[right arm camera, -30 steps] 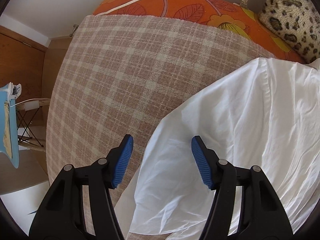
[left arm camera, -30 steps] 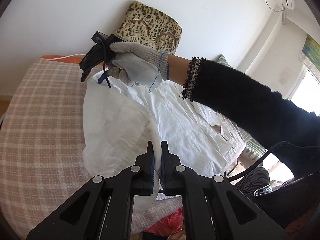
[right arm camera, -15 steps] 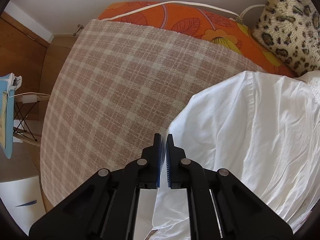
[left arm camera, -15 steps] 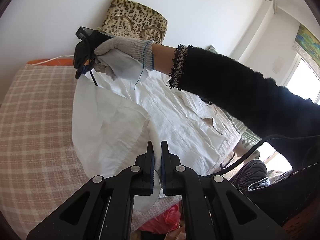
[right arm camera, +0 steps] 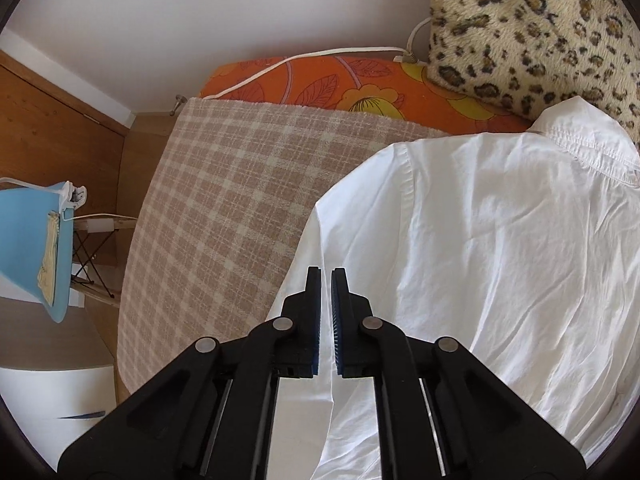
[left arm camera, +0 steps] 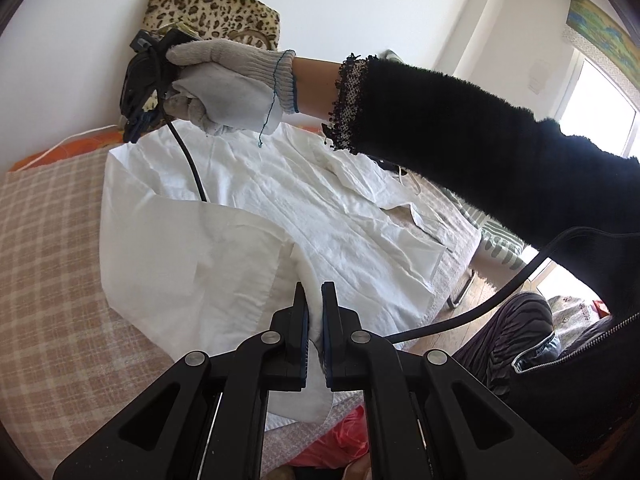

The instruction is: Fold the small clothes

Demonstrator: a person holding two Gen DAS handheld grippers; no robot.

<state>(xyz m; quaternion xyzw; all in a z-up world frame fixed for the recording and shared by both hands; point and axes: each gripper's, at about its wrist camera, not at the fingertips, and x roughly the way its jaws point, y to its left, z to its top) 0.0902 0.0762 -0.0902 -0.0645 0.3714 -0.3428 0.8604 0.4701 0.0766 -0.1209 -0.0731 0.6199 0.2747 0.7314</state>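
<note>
A bed [right arm camera: 224, 216] was covered with a beige-and-cream checked blanket [left arm camera: 44, 264]. A white shirt [right arm camera: 500, 248] was spread flat on the blanket, its collar toward the head end. An orange flowered sheet [right arm camera: 320, 84] was left bare past the blanket's far edge, with a white cable [right arm camera: 304, 58] laid along it. A leopard-print cushion [right arm camera: 532, 28] was propped there against the wall.
</note>
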